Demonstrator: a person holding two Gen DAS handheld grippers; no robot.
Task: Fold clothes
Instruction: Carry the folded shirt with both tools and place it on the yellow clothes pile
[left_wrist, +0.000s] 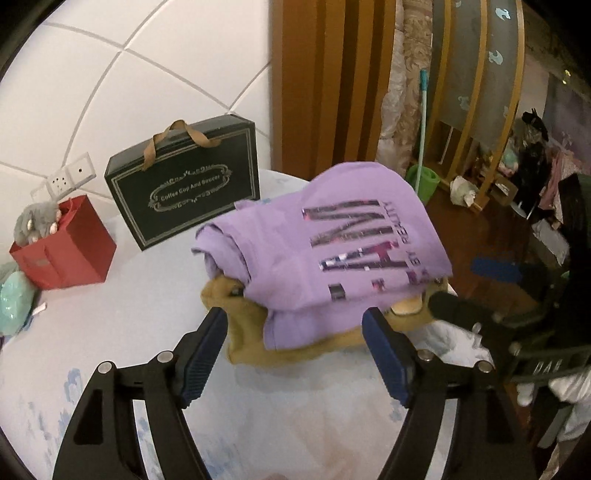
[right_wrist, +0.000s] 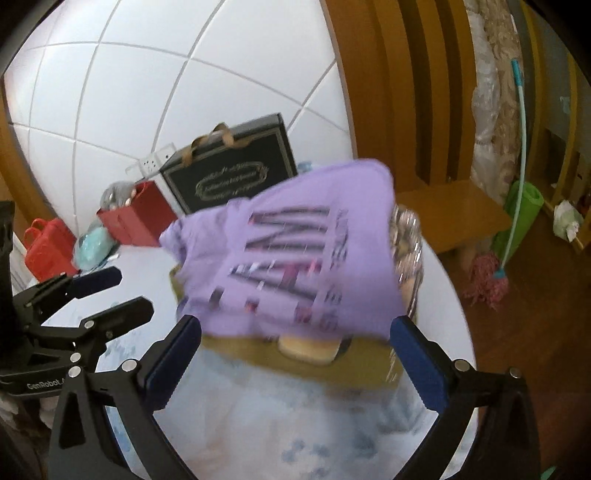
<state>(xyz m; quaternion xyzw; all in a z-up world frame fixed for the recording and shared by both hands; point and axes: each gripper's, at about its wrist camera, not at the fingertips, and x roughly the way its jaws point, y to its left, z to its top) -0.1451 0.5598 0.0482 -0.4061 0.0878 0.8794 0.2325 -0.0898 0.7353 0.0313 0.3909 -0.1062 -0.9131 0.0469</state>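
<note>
A folded purple shirt (left_wrist: 332, 251) with dark printed letters lies on top of a folded tan garment (left_wrist: 251, 332) on the white bed (left_wrist: 129, 325). My left gripper (left_wrist: 295, 332) is open and empty, just in front of the pile. My right gripper (right_wrist: 295, 336) is open and empty too, with its fingers on either side of the pile's near edge; the purple shirt (right_wrist: 291, 251) and tan garment (right_wrist: 251, 354) show blurred there. The left gripper also shows at the left of the right wrist view (right_wrist: 114, 291), and the right gripper at the right of the left wrist view (left_wrist: 465, 284).
A black gift box (left_wrist: 184, 184) and a red paper bag (left_wrist: 62, 247) with a grey plush toy stand behind the pile against the white padded headboard (left_wrist: 110, 74). A wooden stool (right_wrist: 454, 218), a mop (right_wrist: 513, 184) and floor clutter lie to the right of the bed.
</note>
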